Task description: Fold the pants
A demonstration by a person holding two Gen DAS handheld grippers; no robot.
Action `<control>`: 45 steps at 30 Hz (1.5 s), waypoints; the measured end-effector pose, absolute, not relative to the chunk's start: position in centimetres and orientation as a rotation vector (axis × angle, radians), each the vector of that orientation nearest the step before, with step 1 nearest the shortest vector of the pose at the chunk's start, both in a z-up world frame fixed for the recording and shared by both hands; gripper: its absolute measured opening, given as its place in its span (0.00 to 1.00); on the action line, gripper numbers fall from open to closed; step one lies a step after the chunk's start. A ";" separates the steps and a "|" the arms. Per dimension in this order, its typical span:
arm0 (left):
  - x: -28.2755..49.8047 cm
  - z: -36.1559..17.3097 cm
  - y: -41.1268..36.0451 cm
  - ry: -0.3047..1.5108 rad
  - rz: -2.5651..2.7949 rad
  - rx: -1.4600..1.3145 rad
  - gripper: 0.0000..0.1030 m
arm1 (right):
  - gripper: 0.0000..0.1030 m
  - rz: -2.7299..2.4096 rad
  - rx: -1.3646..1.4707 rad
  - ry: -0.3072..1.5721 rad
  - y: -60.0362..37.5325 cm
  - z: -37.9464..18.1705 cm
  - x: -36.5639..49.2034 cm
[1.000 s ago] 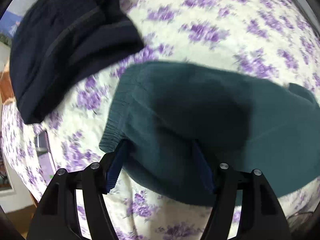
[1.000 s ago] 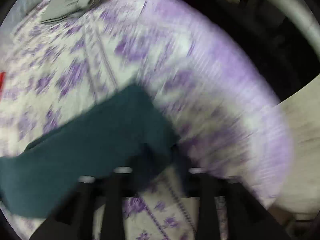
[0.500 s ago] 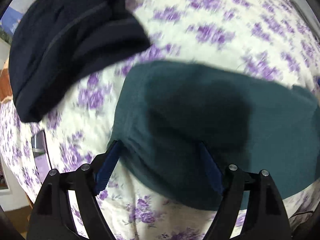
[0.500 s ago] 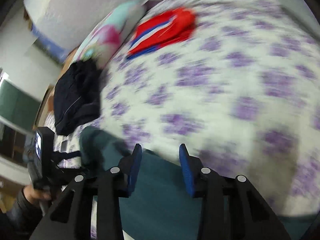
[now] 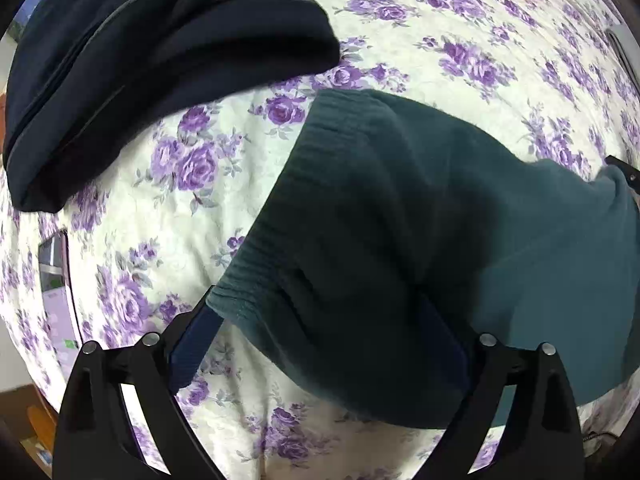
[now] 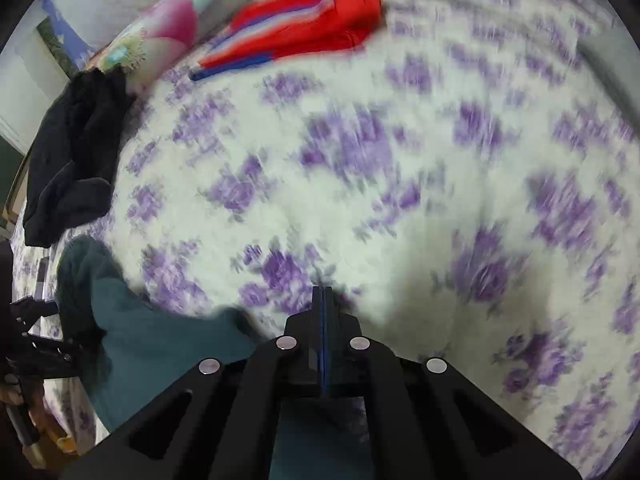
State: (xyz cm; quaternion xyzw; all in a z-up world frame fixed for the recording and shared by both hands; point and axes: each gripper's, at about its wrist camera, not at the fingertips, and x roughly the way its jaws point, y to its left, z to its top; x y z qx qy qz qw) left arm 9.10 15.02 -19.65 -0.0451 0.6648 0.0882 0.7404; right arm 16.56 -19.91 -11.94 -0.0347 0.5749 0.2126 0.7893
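Bedspread (image 5: 460, 64); left tool (image 5: 320, 344) spread, straddling pants (image 5: 400, 220)

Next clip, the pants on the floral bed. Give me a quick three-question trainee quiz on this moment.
1. True or false: the left gripper is open, straddling the teal pants.
2. The right gripper is: A) wide open B) shut C) out of view.
3. Fill in: beyond the waistband, on the bedsheet, lies a dark ____ garment.

Key: 1 true; 2 B; 3 navy.

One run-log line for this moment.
left gripper: open, straddling teal pants waistband | right gripper: shut, empty | bedspread
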 end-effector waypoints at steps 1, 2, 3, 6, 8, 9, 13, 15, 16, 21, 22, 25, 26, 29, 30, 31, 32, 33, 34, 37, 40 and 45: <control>9.1 -19.3 14.9 1.459 0.187 -0.073 0.88 | 0.04 0.439 0.006 1.206 -21.4 -11.0 16.6; 9.3 -19.0 14.8 1.455 0.182 -0.059 0.88 | 0.04 0.430 0.078 1.176 -22.7 -10.0 16.5; 9.3 -18.3 14.7 1.440 0.175 -0.043 0.88 | 0.06 0.456 0.137 1.167 -23.8 -9.1 16.1; 9.3 -16.4 15.3 1.382 0.181 -0.045 0.87 | 0.53 0.554 0.104 1.194 -23.2 -7.8 14.4; 9.6 -15.5 16.2 1.350 0.215 -0.068 0.87 | 0.60 0.602 0.024 1.197 -21.8 -8.0 13.2; 10.1 -15.5 16.7 1.344 0.249 -0.073 0.87 | 0.52 0.613 -0.034 1.233 -21.1 -9.0 12.7; 11.9 -17.9 17.2 1.397 0.374 0.043 0.88 | 0.09 0.498 -0.079 1.249 -19.5 -11.2 12.4; 12.3 -18.4 17.1 1.406 0.394 0.039 0.88 | 0.11 0.405 -0.029 1.189 -21.3 -10.0 12.7; 12.3 -18.3 17.1 1.407 0.403 0.036 0.88 | 0.14 0.332 -0.033 1.184 -22.4 -9.7 12.9; 10.7 -14.1 15.0 1.343 0.383 0.047 0.88 | 0.28 0.333 0.157 1.174 -27.9 -7.2 11.9; 10.7 -13.5 14.4 1.308 0.369 0.058 0.88 | 0.28 0.382 0.221 1.175 -28.8 -6.8 11.3; 11.4 -14.0 12.7 1.301 0.326 0.087 0.88 | 0.27 0.470 0.281 1.206 -29.4 -7.4 9.3; 11.7 -15.2 12.6 1.338 0.350 0.105 0.89 | 0.27 0.473 0.242 1.239 -29.1 -8.3 8.5; 12.5 -18.5 13.7 1.394 0.446 0.130 0.96 | 0.10 0.369 0.129 1.310 -27.7 -12.1 7.7; 13.0 -18.5 14.1 1.379 0.463 0.106 0.96 | 0.00 0.349 0.125 1.298 -28.5 -12.5 7.3; 13.0 -18.2 13.9 1.389 0.474 0.112 0.96 | 0.00 0.286 0.139 1.264 -30.0 -11.9 6.8; 13.0 -18.0 13.5 1.390 0.481 0.139 0.96 | 0.00 0.220 0.182 1.228 -31.8 -11.0 6.3; 13.1 -17.5 12.9 1.378 0.483 0.190 0.96 | 0.09 0.178 0.201 1.200 -33.0 -10.3 5.9; 13.1 -16.6 12.5 1.364 0.489 0.225 0.96 | 0.24 0.086 0.215 1.152 -35.1 -9.0 5.0; 12.4 -13.4 11.5 1.276 0.434 0.167 0.96 | 0.55 -0.036 0.333 1.029 -42.2 -6.2 1.4; 11.1 -11.2 10.0 1.219 0.279 0.057 0.96 | 0.55 -0.172 0.491 0.984 -49.7 -5.3 -3.2; 8.7 -12.7 7.2 1.274 0.115 -0.011 0.96 | 0.56 -0.283 0.771 0.980 -57.1 -7.6 -10.2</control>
